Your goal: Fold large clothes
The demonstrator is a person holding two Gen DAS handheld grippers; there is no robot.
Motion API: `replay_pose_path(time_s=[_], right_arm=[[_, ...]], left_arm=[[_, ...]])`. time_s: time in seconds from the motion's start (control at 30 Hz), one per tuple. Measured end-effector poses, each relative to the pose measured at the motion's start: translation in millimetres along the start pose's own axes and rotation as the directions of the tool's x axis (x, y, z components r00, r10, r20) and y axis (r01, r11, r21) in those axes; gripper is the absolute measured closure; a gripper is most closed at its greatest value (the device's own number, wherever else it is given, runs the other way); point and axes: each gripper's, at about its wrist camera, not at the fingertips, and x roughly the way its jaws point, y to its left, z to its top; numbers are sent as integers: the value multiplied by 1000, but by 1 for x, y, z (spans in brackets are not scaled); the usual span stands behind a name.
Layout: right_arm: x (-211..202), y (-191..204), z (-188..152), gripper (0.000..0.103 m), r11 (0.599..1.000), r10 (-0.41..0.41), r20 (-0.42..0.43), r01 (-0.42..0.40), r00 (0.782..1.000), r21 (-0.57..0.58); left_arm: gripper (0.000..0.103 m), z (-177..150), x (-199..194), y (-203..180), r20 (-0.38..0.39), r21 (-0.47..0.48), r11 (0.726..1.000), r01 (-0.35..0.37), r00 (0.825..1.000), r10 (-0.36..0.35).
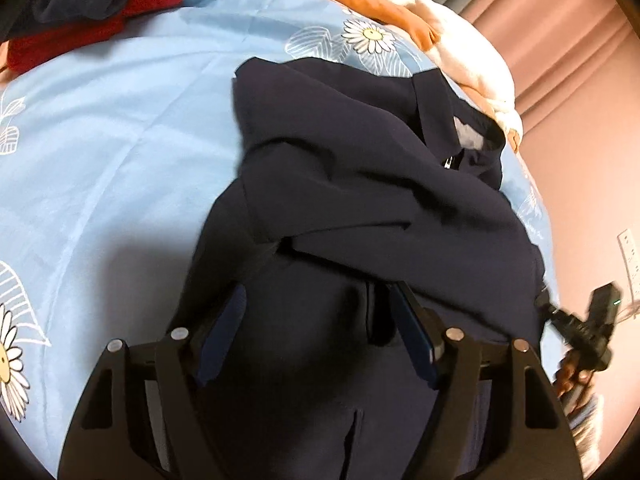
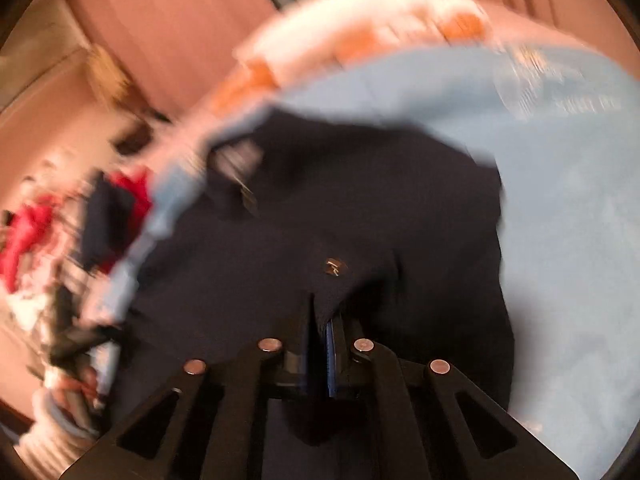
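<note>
The right gripper (image 2: 320, 320) has its jaws pressed together on a fold of the dark navy garment (image 2: 320, 208), the cloth pinched between the pads just below a small metal snap (image 2: 335, 266) that sits at about twelve o'clock from the tips; from there the garment runs away toward eleven o'clock across the light blue floral bedsheet (image 2: 560, 200), its long axis lying roughly along the gripper's own line; the right wrist view is blurred, so finer folds cannot be read. The left gripper (image 1: 316, 300) stands spread, with dark cloth between and under its fingers but neither pad visibly pressing on it; the bunched upper part of the garment (image 1: 360, 160) heaps at twelve to one o'clock from it, with the waistband opening (image 1: 472, 140) farther out. I judge the coming move to turn on the left jaws closing on the cloth directly ahead, since the right side is already held.
</note>
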Motion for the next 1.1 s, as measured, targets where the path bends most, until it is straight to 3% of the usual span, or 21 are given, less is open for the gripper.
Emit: replay_pose_path(time_s=[0.13, 0.27, 0.33, 0.43, 0.47, 0.53, 0.57, 0.63, 0.7, 0.73, 0.83, 0.93, 1.1], right_arm=[[-11, -11, -5, 75, 995, 49, 25, -52, 998, 91], [-50, -1, -6, 75, 999, -22, 147, 16, 989, 43], [-51, 5, -7, 75, 1000, 13, 164, -17, 986, 21], [-22, 13, -5, 75, 1000, 11, 73, -11, 997, 6], [-7, 15, -7, 75, 999, -32, 14, 32, 999, -9], [16, 20, -9, 75, 990, -136, -97, 132, 986, -47], [19, 24, -9, 75, 983, -179, -120, 172, 976, -70], [8, 45, -4, 75, 961, -248, -76, 236, 966, -143], [-9, 79, 3, 74, 952, -195, 10, 192, 981, -237], [-11, 101, 10, 69, 950, -131, 26, 133, 991, -283], [19, 159, 34, 56, 938, 41, -26, -48, 999, -344], [79, 218, 56, 56, 902, 149, -133, -190, 980, -388], [180, 292, 85, 54, 860, 177, -265, -280, 948, -426]], left_arm=[[29, -1, -28, -4, 6, 22, 998, 65, 998, -65], [29, 9, -51, -17, 70, 75, 994, 77, 994, -82], [29, 15, -45, -23, 82, 91, 995, 45, 995, -53], [30, 23, -19, -29, 88, 114, 993, 2, 996, -12], [32, 24, -12, -28, 79, 116, 993, -15, 997, 5], [46, 20, 1, -17, 27, 114, 992, -49, 999, 46], [53, 17, 6, -13, 8, 128, 989, -68, 998, 67], [58, 8, 10, -4, -20, 156, 986, -65, 997, 69], [62, 4, 8, 8, -19, 141, 990, -18, 1000, 21], [62, 5, 6, 11, -17, 127, 992, 1, 1000, 1], [62, 7, 2, 24, -11, 72, 994, 79, 997, -79], [66, 1, -1, 31, 3, 68, 991, 115, 993, -115], [68, -4, -6, 34, 15, 58, 989, 139, 990, -140]])
